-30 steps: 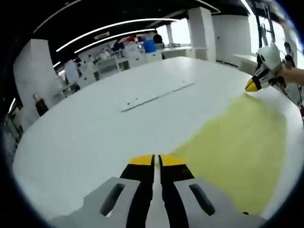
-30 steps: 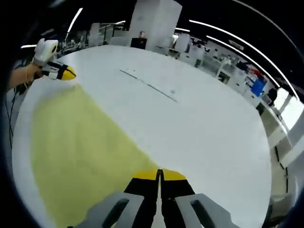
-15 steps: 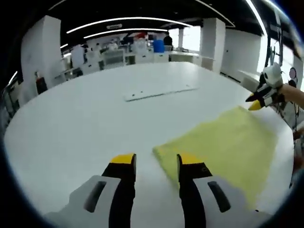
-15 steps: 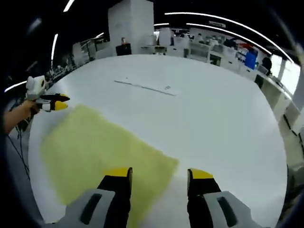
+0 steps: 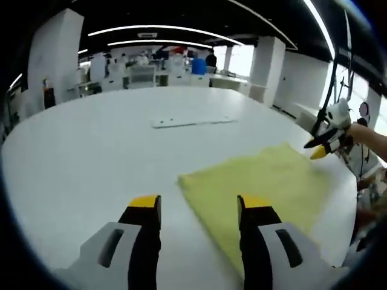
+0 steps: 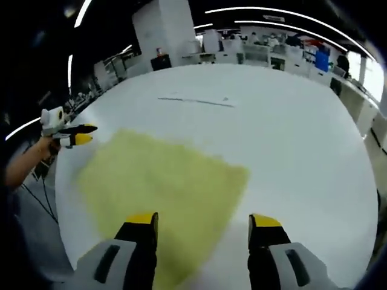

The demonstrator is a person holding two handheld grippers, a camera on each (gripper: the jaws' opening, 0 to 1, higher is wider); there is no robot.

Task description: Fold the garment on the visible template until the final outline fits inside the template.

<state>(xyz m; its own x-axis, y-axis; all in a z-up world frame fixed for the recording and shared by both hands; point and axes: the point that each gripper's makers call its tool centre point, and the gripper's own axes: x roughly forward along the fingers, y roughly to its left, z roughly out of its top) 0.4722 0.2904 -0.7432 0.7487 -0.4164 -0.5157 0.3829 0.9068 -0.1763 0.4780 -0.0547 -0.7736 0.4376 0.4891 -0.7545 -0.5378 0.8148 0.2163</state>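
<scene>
The soft yellow cloth garment (image 5: 266,187) lies flat on the big white round table (image 5: 91,151), and the left gripper (image 5: 198,208) and right gripper (image 6: 203,226) hover wide open, holding nothing, probably ready for another fold.

The cloth (image 5: 266,181) (image 6: 163,187) is plain pale yellow, with no pattern. The counter (image 5: 91,145) (image 6: 290,127) is white. The left gripper (image 5: 199,208) and the right gripper (image 6: 202,226) are both black with yellow tips and grey bodies. A thin strip (image 5: 192,122) on the counter is white. A far bin (image 5: 199,66) is blue.
</scene>
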